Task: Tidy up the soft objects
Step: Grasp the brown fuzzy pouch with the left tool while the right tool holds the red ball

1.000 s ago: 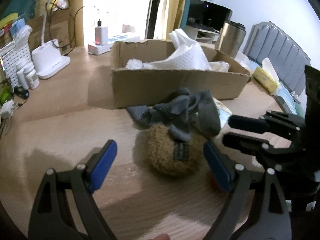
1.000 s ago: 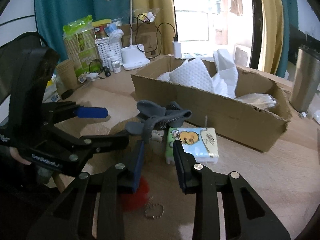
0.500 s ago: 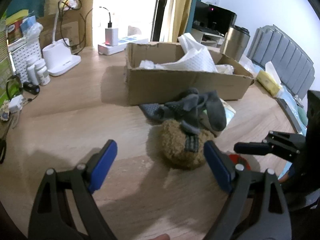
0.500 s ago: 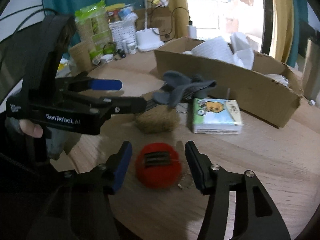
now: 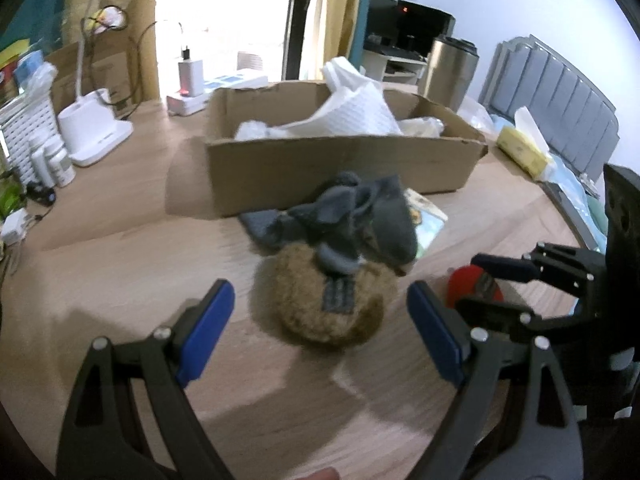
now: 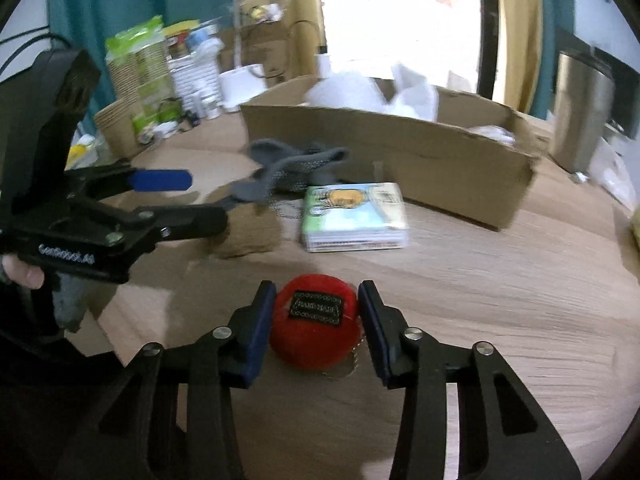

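Note:
A red plush ball (image 6: 314,326) with a black "HAND MADE" label lies on the wooden table between my right gripper's (image 6: 316,320) two pads, which touch its sides. It also shows in the left wrist view (image 5: 466,284). A brown fuzzy ball (image 5: 324,300) with grey socks (image 5: 356,216) draped over it sits just ahead of my left gripper (image 5: 320,320), which is open and empty. The socks show in the right wrist view (image 6: 292,168). A tissue pack (image 6: 354,216) lies beside them.
An open cardboard box (image 5: 340,160) with white paper towels (image 5: 352,112) stands behind the soft things. A white lamp base (image 5: 92,132), bottles and a basket crowd the left. A steel canister (image 6: 582,108) stands at the right.
My right gripper opened, drew back over the red ball, then closed in until its pads touch the ball's sides. My left gripper stayed open and moved slightly nearer the brown ball.

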Motion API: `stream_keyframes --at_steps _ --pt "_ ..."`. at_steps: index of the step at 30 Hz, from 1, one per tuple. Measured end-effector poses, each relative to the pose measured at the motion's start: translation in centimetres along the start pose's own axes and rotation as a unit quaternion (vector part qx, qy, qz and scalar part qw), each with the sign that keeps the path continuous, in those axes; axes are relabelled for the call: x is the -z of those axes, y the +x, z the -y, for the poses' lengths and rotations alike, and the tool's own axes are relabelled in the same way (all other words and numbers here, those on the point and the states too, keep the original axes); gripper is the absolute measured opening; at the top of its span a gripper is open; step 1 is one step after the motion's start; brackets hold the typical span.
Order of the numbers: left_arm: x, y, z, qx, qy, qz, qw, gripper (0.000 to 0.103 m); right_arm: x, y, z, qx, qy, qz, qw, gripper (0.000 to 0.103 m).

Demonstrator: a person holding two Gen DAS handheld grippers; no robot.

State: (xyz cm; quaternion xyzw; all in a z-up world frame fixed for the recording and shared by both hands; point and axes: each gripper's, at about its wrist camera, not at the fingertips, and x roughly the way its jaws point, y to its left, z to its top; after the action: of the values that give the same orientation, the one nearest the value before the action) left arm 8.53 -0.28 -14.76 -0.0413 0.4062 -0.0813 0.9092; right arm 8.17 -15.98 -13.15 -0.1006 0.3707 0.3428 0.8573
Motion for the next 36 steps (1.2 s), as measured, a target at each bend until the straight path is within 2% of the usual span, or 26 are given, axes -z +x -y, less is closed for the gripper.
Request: stream_keyframes --at_steps 5,8,14,20,28,29,31,36 --pt "-0.5 1.6 0.8 -0.002 0.017 -0.016 0.9997 0.089 0.2 -0.4 2.1 0.017 0.023 0.007 1.0 0.045" --pt "-0.5 2.6 1.4 -0.026 0.037 -0.032 0.9985 0.089 0.2 -0.5 3.2 0.026 0.039 0.012 0.999 0.045" --pt "-0.4 3.2 1.1 -0.03 0.031 -0.042 0.9982 0.089 0.2 -0.5 4.3 0.026 0.061 0.016 0.998 0.047" --pt "-0.4 3.6 0.6 -0.021 0.027 -0.046 0.9984 0.089 -0.1 -0.1 4.1 0.024 0.059 0.01 0.998 0.048" --pt "-0.3 3.6 0.5 0.005 0.027 -0.032 0.9991 0.088 -0.2 0.3 3.7 0.024 0.047 0.01 0.999 0.048" --pt "-0.2 3.5 0.5 0.008 0.027 -0.031 0.9991 0.087 -0.2 0.3 3.6 0.024 0.046 0.011 0.999 0.048" --pt "-0.1 3.3 0.6 0.004 0.029 -0.025 0.9993 0.072 -0.1 0.3 3.6 0.026 0.045 0.012 0.999 0.046" --pt "0.3 2.8 1.3 0.005 0.043 -0.015 0.9989 0.061 0.0 0.3 3.0 0.042 0.03 0.015 0.999 0.045"
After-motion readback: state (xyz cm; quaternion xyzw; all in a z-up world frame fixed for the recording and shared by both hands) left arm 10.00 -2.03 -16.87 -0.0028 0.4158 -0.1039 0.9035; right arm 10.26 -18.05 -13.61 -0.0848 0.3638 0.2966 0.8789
